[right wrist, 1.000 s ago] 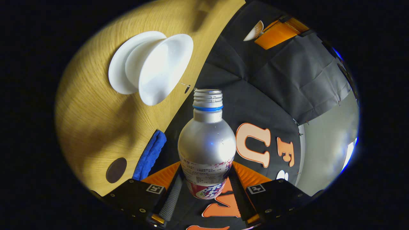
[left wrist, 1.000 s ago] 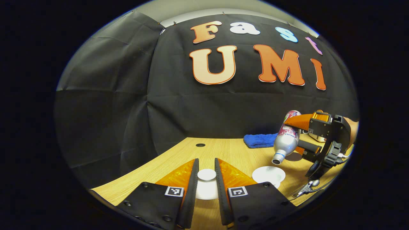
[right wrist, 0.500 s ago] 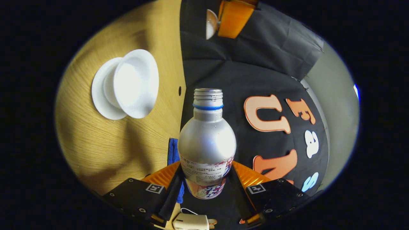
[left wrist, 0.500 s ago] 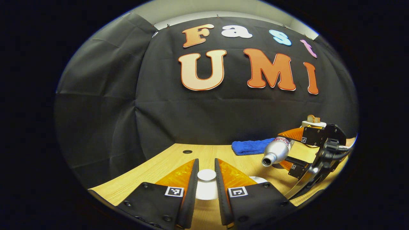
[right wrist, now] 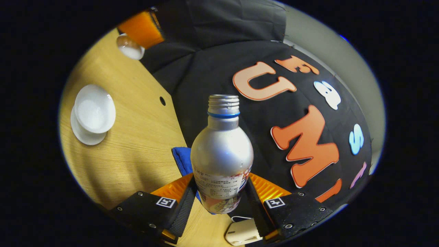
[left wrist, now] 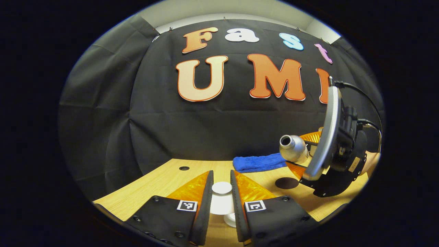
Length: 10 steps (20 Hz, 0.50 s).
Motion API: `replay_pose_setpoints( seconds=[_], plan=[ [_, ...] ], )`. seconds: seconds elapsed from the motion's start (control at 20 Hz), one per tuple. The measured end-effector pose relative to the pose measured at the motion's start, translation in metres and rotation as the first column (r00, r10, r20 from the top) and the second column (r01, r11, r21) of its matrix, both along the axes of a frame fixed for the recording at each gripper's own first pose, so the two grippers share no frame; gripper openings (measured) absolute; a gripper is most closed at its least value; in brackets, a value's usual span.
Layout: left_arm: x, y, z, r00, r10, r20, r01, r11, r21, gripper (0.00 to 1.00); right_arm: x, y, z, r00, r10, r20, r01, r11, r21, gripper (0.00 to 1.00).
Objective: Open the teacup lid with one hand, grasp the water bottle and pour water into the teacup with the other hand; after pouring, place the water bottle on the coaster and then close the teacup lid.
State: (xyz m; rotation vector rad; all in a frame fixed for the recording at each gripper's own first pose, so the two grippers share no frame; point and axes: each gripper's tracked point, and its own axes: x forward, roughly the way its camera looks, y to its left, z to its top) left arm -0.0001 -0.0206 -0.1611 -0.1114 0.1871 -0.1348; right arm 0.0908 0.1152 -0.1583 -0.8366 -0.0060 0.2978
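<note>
My left gripper (left wrist: 222, 174) is shut on the knob of the white teacup lid (left wrist: 221, 202) and holds it above the table. In the right gripper view the lid (right wrist: 130, 50) hangs at the top left, apart from the cup. The open white teacup (right wrist: 95, 108) stands on its saucer (right wrist: 82, 135) at the left. My right gripper (right wrist: 221, 178) is shut on the silver water bottle (right wrist: 222, 151), which has no cap. In the left gripper view the bottle (left wrist: 292, 148) is raised at the right, mouth tipped slightly up, above the dark round coaster (left wrist: 286, 183).
A folded blue cloth (left wrist: 259, 162) lies at the back of the wooden table (left wrist: 161, 181), next to the coaster. A small round hole (left wrist: 184, 168) sits in the tabletop at back left. A white plug-like object (right wrist: 241, 233) lies below my right fingers.
The bottle has swung from mouth-down over the teacup to nearly level and away toward the coaster. The teacup now sits farther off. My left gripper keeps hold of the lid.
</note>
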Motion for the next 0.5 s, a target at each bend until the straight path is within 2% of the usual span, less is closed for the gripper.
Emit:
replay_pose_setpoints(
  seconds=[0.05,0.25,0.3,0.35,0.4,0.5],
  plan=[
    [0.001,-0.005,0.002,1.000,-0.007,0.002,0.007,1.000,-0.002,0.34,0.004,-0.003,-0.002,1.000,-0.010,-0.030,0.011,0.998,0.059,0.80],
    [0.007,-0.019,0.004,1.000,-0.029,0.001,0.029,1.000,-0.007,0.37,0.017,-0.014,-0.016,0.987,-0.024,-0.156,0.064,0.966,0.250,0.80],
    [0.008,-0.022,0.003,0.999,-0.032,0.000,0.032,0.999,-0.011,0.34,0.021,-0.015,-0.021,0.982,-0.023,-0.187,0.077,0.954,0.290,0.80],
    [0.009,-0.025,0.003,0.999,-0.034,-0.001,0.034,0.999,-0.012,0.36,0.024,-0.017,-0.027,0.976,-0.020,-0.218,0.093,0.940,0.330,0.80],
    [0.010,-0.026,0.004,0.999,-0.036,0.001,0.036,0.999,-0.012,0.33,0.027,-0.017,-0.034,0.968,-0.012,-0.250,0.107,0.921,0.373,0.80],
    [0.012,-0.030,0.004,0.999,-0.041,-0.003,0.041,0.999,-0.011,0.37,0.030,-0.018,-0.047,0.946,0.017,-0.324,0.139,0.881,0.453,0.80]
  ],
)
